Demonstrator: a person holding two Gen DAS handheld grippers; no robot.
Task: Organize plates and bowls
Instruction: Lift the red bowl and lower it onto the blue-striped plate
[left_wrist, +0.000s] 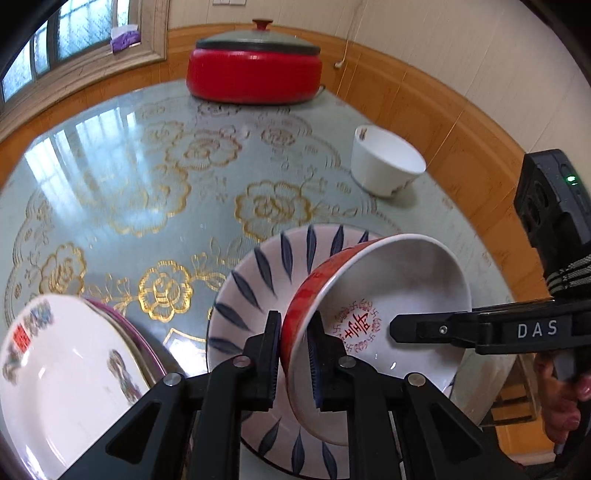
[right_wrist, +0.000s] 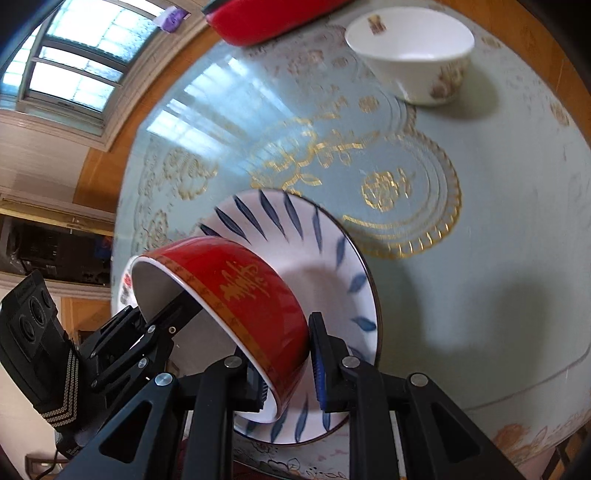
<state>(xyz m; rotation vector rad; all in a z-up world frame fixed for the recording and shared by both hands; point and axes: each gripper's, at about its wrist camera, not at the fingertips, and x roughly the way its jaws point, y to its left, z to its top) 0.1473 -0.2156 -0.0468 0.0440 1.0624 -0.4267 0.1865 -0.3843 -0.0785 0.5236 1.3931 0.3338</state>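
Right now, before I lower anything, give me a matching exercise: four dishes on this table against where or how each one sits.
Things:
1. red bowl
2. blue-leaf plate
3. plain white bowl
4. red lidded pot

States:
A. upright on the table, near its right edge
B. flat under the tilted bowl
C. at the far side of the table, lid on
D. tilted, its rim pinched by fingers on both sides

Pairs: 1-D, 2-B, 3-A, 4-C
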